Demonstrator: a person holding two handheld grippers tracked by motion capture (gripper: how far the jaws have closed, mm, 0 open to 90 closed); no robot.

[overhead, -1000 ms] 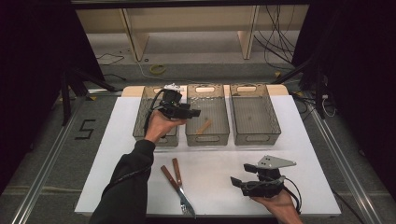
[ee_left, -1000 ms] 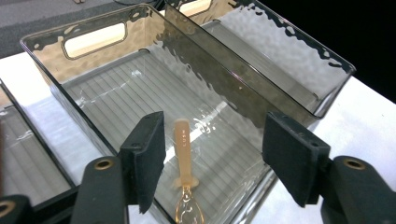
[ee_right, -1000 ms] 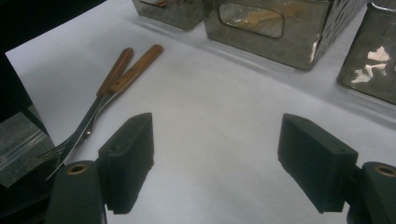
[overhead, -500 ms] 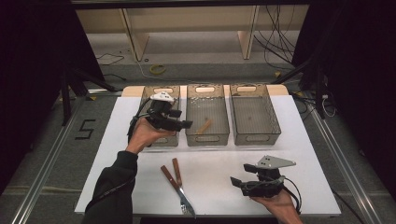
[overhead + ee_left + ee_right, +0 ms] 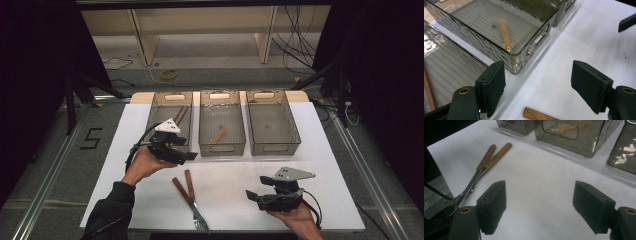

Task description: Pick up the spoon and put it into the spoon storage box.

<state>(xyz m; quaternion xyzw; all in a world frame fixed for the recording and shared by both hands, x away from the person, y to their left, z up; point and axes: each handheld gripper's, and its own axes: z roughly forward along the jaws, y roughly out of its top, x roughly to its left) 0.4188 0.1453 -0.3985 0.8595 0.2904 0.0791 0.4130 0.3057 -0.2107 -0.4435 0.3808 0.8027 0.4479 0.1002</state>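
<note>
Near the front edge of the white tabletop (image 5: pixel 325 165), left of its middle, a fork (image 5: pixel 196 207) and a second wooden-handled utensil (image 5: pixel 181 191) lie side by side, handles toward the bins. Your left gripper (image 5: pixel 187 156) hovers just behind those handles, by the front wall of the left bin (image 5: pixel 152 117); its jaws have just been opening and stand spread with nothing between them. Your right gripper (image 5: pixel 248 195), near the front right corner, is spread and empty.
</note>
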